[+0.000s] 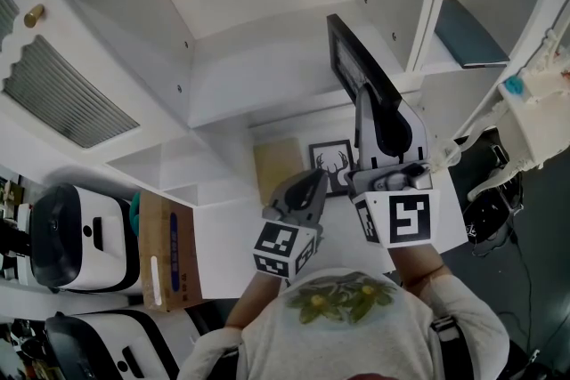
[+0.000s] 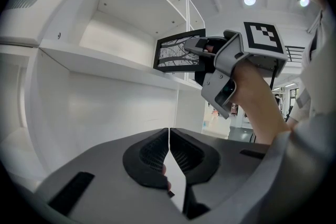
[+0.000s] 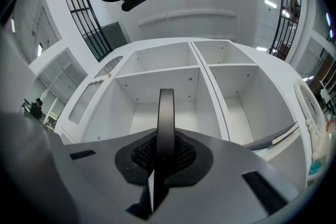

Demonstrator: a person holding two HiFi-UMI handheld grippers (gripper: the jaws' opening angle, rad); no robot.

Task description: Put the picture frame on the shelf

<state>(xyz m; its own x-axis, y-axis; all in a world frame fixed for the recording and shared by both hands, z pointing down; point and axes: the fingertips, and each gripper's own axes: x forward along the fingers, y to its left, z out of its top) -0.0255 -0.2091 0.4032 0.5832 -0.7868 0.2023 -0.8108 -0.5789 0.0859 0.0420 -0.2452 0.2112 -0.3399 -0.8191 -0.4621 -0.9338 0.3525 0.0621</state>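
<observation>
**Item 1, nearest. Left gripper** (image 2: 169, 136): jaws pressed together with nothing between them. It is held low and to the left, probably parked clear because one gripper is enough for the lift.

**Item 2. Right gripper** (image 3: 165, 150): raised, with the jaws clamped on the picture frame's lower edge. This grip likely leaves the frame's front free to pass into the opening.

**Item 3. Picture frame** (image 2: 178, 53): thin black moulding around a rectangular black-and-white line print. The right gripper view shows it edge-on and upright. It is held at the mouth of a compartment, towards that compartment's right divider. Whether it touches the board cannot be told.

**Item 4, farthest. Shelf** (image 1: 267, 76): a white unit of open compartments. The one behind the frame is bare, so it is judged to be the intended spot.
</observation>
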